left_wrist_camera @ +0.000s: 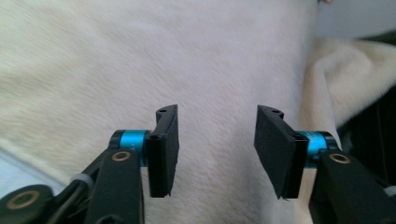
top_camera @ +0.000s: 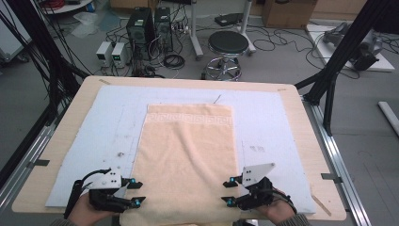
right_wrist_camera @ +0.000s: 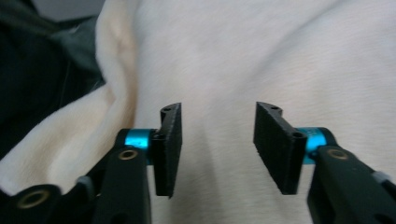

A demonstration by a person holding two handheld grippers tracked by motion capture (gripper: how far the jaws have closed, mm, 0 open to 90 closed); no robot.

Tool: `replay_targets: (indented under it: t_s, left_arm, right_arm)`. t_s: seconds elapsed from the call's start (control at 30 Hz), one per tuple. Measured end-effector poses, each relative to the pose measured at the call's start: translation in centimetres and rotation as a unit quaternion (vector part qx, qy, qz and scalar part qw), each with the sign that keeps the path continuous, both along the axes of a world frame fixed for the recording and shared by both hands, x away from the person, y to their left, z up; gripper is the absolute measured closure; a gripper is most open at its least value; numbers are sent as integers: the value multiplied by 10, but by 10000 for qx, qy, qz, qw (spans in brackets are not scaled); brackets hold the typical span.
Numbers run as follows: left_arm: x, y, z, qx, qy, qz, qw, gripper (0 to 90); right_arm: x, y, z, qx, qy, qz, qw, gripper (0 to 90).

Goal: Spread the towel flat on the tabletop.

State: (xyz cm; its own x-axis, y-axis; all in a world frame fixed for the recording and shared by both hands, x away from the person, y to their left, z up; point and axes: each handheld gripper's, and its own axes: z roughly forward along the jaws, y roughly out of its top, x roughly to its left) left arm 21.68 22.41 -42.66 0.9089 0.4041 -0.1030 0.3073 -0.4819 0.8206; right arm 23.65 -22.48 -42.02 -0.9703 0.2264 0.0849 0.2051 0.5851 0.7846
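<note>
A cream towel [top_camera: 188, 155] with a patterned band at its far end lies flat along the middle of a light blue mat [top_camera: 113, 122]. Its near end reaches the table's front edge and droops over it. My left gripper [top_camera: 138, 192] sits at the towel's near left edge, pointing inward. In the left gripper view its jaws [left_wrist_camera: 217, 149] stand open over the towel's pile [left_wrist_camera: 140, 60], with nothing pinched. My right gripper [top_camera: 226, 192] mirrors it at the near right edge. Its jaws [right_wrist_camera: 217, 144] are also open above the towel [right_wrist_camera: 280, 56].
The mat covers most of a wooden table [top_camera: 301, 117]. Beyond the far edge stand a black stool [top_camera: 228, 44], computer towers [top_camera: 141, 26] and loose floor cables. A black frame strut [top_camera: 341, 56] rises at the right. Bare mat lies on both sides of the towel.
</note>
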Motion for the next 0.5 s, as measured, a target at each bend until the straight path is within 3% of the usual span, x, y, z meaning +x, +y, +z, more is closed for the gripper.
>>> replay_targets:
  t_s: [0.2,0.5]
  left_arm:
    - [11,-2,13,-306,-173,292,9990,411]
    - [30,-2,24,-566,-266,656,9959,307]
  right_arm:
    - [16,-7,8,250,-173,-607,9977,308]
    - [43,-10,20,423,-335,-1081,9927,202]
